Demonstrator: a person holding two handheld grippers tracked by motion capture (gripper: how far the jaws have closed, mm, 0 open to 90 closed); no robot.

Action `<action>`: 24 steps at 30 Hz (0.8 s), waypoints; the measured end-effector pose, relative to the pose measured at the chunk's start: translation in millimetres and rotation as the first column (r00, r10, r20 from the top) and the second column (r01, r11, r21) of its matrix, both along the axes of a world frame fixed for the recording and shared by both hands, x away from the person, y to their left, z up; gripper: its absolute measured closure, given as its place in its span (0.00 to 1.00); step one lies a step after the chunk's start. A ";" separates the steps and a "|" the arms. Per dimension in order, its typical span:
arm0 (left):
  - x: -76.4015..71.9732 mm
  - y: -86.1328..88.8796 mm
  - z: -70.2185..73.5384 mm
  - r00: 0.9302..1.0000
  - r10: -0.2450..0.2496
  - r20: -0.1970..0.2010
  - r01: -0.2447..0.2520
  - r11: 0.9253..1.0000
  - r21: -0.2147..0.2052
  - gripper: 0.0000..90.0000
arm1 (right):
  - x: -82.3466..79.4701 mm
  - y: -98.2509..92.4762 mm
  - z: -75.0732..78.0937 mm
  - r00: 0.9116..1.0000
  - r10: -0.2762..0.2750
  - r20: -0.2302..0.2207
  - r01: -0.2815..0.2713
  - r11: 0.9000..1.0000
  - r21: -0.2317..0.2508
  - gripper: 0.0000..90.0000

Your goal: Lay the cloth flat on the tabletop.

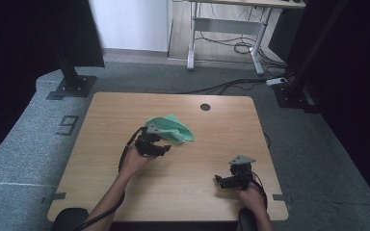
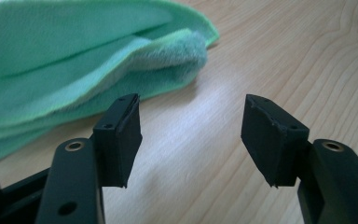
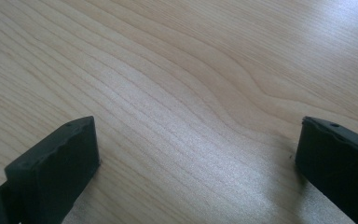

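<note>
1. Green cloth (image 1: 171, 128) lying folded in soft layers near the middle of the wooden table (image 1: 101, 159), toward its far edge
2. Left gripper (image 1: 160, 146) just beside the cloth's near edge, jaws apart with nothing between them; in the left gripper view, fleecy folds (image 2: 74, 65) up and to the left of the pads (image 2: 123, 140), bare wood in the gap
3. Right gripper (image 1: 227, 182) well apart near the front right corner, jaws wide open over bare table (image 3: 177, 93)
4. Likely risk: closing here and pinching air beside the fold
5. Second risk: catching just the top layer, so the fold opens on lifting
6. Third risk: pushing the loose cloth along the smooth wood instead of gripping it
</note>
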State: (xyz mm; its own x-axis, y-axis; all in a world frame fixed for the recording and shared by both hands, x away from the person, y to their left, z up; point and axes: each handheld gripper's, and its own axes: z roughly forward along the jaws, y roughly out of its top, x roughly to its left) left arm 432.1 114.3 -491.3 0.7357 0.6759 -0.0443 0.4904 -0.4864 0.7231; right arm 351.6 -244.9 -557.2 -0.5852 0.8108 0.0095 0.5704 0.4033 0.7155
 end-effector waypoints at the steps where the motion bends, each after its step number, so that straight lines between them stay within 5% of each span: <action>1: 1.7 -2.4 0.3 1.000 -0.002 0.000 0.002 1.000 0.001 0.42 | 0.0 0.0 0.0 1.000 0.000 0.000 0.000 1.000 0.000 0.00; 7: 14.2 -14.4 3.0 1.000 -0.018 -0.003 0.018 1.000 0.020 0.46 | 0.0 0.0 0.0 1.000 0.000 0.000 0.000 1.000 0.000 0.00; 17: 31.5 -32.6 9.8 1.000 -0.027 0.004 0.027 0.999 -0.018 0.45 | 0.1 -0.1 -0.1 1.000 0.001 0.001 -0.001 1.000 0.000 0.00; 24: 45.6 -50.7 5.4 0.999 -0.032 0.017 0.032 0.999 0.005 0.45 | 0.2 -0.3 -0.1 1.000 0.003 0.003 -0.003 1.000 0.000 0.00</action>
State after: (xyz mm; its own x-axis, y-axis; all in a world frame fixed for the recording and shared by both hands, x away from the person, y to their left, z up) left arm 477.7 63.6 -486.0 0.7574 0.6523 -0.0291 0.4626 -0.5047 0.7289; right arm 351.9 -245.2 -557.3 -0.5874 0.8093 0.0077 0.5675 0.4051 0.7168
